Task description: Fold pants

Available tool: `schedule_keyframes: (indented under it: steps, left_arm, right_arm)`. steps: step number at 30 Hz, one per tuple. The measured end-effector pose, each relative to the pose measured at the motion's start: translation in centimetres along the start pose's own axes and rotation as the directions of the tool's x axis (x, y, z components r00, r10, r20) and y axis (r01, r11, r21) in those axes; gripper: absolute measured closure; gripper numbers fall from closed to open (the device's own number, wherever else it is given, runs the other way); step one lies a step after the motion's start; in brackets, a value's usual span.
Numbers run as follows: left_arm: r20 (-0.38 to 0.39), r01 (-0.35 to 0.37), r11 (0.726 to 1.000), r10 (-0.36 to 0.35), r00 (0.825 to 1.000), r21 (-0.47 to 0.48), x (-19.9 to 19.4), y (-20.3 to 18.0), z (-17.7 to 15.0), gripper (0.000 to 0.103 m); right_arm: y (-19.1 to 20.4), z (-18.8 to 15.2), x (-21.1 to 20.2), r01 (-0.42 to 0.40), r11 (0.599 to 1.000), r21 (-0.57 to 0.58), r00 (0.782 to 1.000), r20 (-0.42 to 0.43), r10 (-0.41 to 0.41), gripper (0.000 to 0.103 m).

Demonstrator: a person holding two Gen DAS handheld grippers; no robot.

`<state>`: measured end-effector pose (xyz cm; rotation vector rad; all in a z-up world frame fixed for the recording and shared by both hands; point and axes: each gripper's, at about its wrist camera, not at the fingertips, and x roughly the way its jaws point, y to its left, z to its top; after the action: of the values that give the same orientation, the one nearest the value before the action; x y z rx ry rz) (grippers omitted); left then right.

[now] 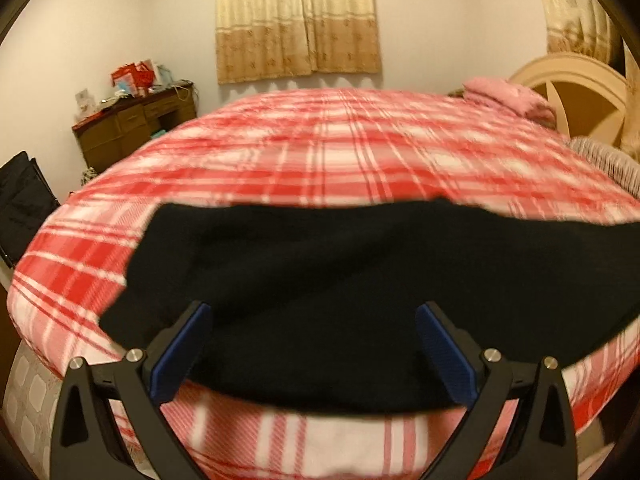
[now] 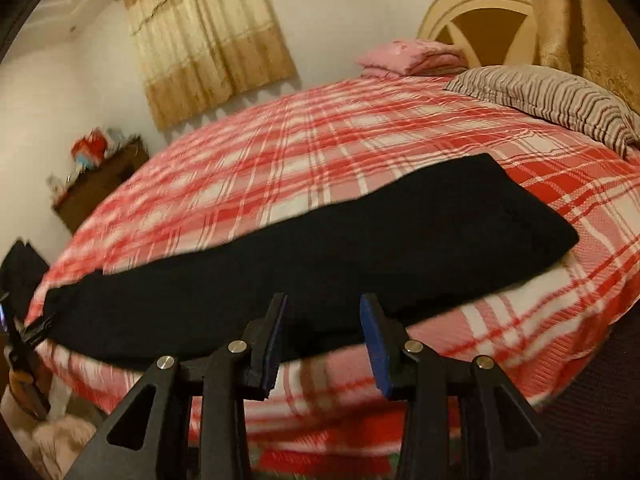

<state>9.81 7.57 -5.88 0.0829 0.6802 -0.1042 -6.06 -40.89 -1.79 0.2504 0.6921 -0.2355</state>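
Your black soft-fabric pants (image 2: 304,256) lie flat as a long narrow strip along the near edge of the bed with its red-and-white plaid blanket (image 1: 328,148), one end reaching toward the striped grey pillow (image 2: 560,100) at the headboard side, the other toward the foot-side corner. They look already doubled lengthwise, leg on leg, so you seem to be between folds, about to shorten the strip. Your left gripper (image 1: 312,316) hovers over the near hem with its blue-padded fingers (image 1: 444,356) spread wide, cloth lying between them but not pinched. Your right gripper (image 2: 324,312) sits at the near edge around the strip's middle, its fingers (image 2: 376,344) part-way apart and holding nothing. Next, you probably need to take both layers at one end, pinching near each corner, and carry that end across to the other without dragging the lower layer askew.
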Motion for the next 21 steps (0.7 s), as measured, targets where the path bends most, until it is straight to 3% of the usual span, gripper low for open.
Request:
schedule_keyframes:
  steps: [3,4,5,6,8,9,13,17,21]
  left_arm:
    - [-0.064,-0.013,1.000,0.012,0.998,-0.013,1.2,0.4,-1.3,0.000]
    - [-0.060,-0.008,1.000,0.006,0.998,-0.024,1.0,0.6,-1.5,0.000]
    - [-0.040,0.003,1.000,-0.005,0.999,-0.031,0.4,0.8,-1.3,0.000]
    - [-0.022,0.010,1.000,-0.011,1.000,-0.030,-0.2,0.8,-1.2,0.000]
    - [0.028,0.014,1.000,-0.013,1.000,-0.018,-1.7,0.8,-0.8,0.000]
    - [0.040,0.013,1.000,-0.012,0.999,-0.017,-2.0,0.9,-0.7,0.000]
    - [0.071,0.017,0.999,-0.015,0.997,-0.028,-2.9,1.2,-0.3,0.000]
    - [0.086,-0.015,0.998,0.020,0.996,-0.055,-2.9,2.3,0.3,0.000]
    - [0.096,-0.045,0.994,0.054,0.994,-0.102,-3.0,4.0,0.6,0.000]
  right_arm:
    - [2.1,-0.3,-0.5,0.125,0.989,-0.078,0.992,-0.025,-0.128,0.064]
    - [3.0,-0.3,-1.0,0.111,0.990,-0.086,0.993,-0.013,-0.113,0.064]
    - [3.4,-0.3,-1.7,0.016,0.998,-0.056,1.000,0.002,-0.016,0.064]
    - [3.7,-0.5,-2.2,-0.144,0.989,0.026,0.989,0.018,0.144,0.064]
    - [3.9,-0.9,-2.2,-0.288,0.946,0.146,0.958,0.045,0.284,0.062]
    - [4.0,-1.4,-1.5,-0.297,0.936,0.190,0.955,0.042,0.294,0.062]
    - [4.4,-3.4,1.8,-0.208,0.955,0.212,0.974,-0.046,0.223,0.062]
    - [3.8,-4.1,1.8,-0.268,0.933,0.240,0.963,0.040,0.266,0.062]
    - [4.5,-3.8,2.9,-0.302,0.921,0.246,0.952,0.027,0.305,0.062]
